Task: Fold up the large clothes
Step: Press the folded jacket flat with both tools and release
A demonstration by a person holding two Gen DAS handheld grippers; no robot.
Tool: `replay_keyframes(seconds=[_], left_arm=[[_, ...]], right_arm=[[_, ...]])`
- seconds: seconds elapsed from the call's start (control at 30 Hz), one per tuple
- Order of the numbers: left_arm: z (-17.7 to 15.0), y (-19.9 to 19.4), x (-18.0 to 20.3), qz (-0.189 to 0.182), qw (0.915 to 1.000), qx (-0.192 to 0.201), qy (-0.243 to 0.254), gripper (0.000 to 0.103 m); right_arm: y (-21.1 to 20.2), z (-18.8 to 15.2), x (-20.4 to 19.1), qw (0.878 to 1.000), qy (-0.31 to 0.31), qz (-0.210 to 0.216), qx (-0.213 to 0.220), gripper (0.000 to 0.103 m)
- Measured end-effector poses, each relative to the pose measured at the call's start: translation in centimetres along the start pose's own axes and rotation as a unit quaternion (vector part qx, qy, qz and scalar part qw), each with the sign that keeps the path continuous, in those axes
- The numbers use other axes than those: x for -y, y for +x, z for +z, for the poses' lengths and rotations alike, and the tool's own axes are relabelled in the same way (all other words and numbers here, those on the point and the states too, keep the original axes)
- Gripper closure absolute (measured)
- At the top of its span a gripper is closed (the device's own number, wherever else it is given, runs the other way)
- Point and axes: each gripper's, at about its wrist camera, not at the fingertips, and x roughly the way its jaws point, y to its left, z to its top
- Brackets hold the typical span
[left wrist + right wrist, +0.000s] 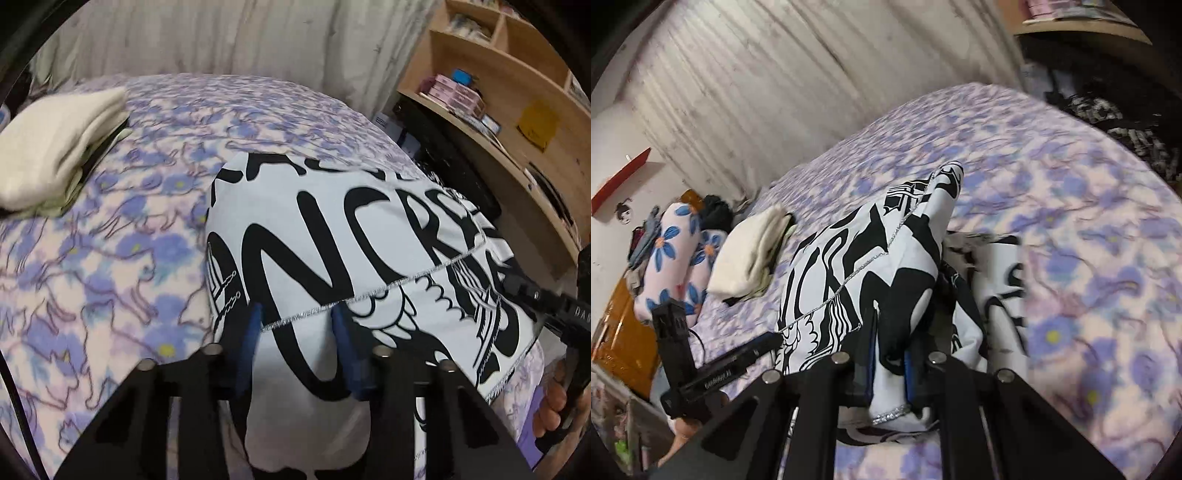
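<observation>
A white garment (369, 229) with big black lettering and a silver-stitched hem lies spread on the bed. In the left wrist view my left gripper (299, 323) rests at its near hem. The blue fingers (255, 325) stand apart with flat, unpinched cloth between them. In the right wrist view the garment (849, 266) is bunched and lifted in a peak. My right gripper (891, 343) is shut on a fold of it, and cloth drapes over the fingertips. The left gripper (764, 341) touches the garment's left corner. The right gripper (535, 295) shows at the right edge, held by a hand (554, 402).
A purple floral bedspread (110, 258) covers the bed. A folded cream stack (55, 147) sits at the far left of it. A wooden shelf unit (498, 92) stands to the right. Flowered pillows (672, 251) and clutter lie past the bed's end, with a pale curtain (775, 92) behind.
</observation>
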Motion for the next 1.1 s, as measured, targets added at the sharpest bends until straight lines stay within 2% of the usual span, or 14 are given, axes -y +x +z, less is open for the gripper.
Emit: replay_keyframes(seconds=[0.07,0.17,0.23,0.3,0.4,0.47,0.57,0.63,0.7,0.8,0.87,0.97,1.03,1.1], left_arm=[[-0.1,1.1,0.7,0.014,0.9998,-0.008,0.008,0.074],[-0.9,3.2,2.7,0.063,0.9962,-0.012,0.059,0.076],[-1.3,4.1,3.7,0.096,0.9912,-0.008,0.090,0.076],[-1.3,4.3,4.1,0.110,0.9890,-0.009,0.098,0.076],[-0.8,3.5,4.0,0.097,0.9909,-0.017,0.092,0.077],[-0.3,2.8,3.7,0.079,0.9933,-0.029,0.080,0.076],[1.1,1.2,2.7,0.038,0.9977,-0.022,0.052,0.074],[2.2,0.3,2.3,0.027,0.9988,-0.004,0.040,0.074],[3.4,0.1,1.6,0.030,0.9991,0.004,0.031,0.074],[5.1,1.1,0.1,0.045,0.9989,0.004,0.011,0.074],[6.0,2.1,-0.9,0.042,0.9991,-0.003,-0.009,0.075],[6.5,3.8,-1.5,0.040,0.9988,-0.015,-0.023,0.075],[6.4,5.1,-1.5,0.044,0.9985,-0.023,-0.022,0.075],[6.3,5.8,-1.1,0.053,0.9983,-0.020,-0.014,0.075]], right_arm=[[1.6,-1.1,1.8,0.999,0.014,-0.026,-0.021,0.093],[5.3,-2.9,5.3,0.996,0.047,-0.044,-0.061,0.092],[6.2,-3.3,6.2,0.995,0.057,-0.044,-0.061,0.092],[6.1,-3.0,5.7,0.995,0.054,-0.051,-0.061,0.091],[5.2,-2.1,4.0,0.994,0.018,-0.081,-0.074,0.086],[4.4,-1.3,2.9,0.993,-0.002,-0.090,-0.081,0.077],[3.2,0.3,2.3,0.995,-0.011,-0.081,-0.063,0.062],[2.6,1.4,2.7,0.995,-0.015,-0.089,-0.040,0.059],[2.8,3.1,2.1,0.995,-0.023,-0.100,-0.017,0.058],[4.1,5.5,0.3,0.997,-0.039,-0.065,-0.003,0.058],[6.0,6.7,-1.9,0.997,-0.061,-0.036,-0.013,0.058],[10.1,7.5,-3.9,0.996,-0.075,-0.001,-0.053,0.058],[12.6,7.6,-3.9,0.994,-0.076,-0.007,-0.078,0.059],[14.2,7.5,-2.7,0.992,-0.083,-0.044,-0.088,0.059]])
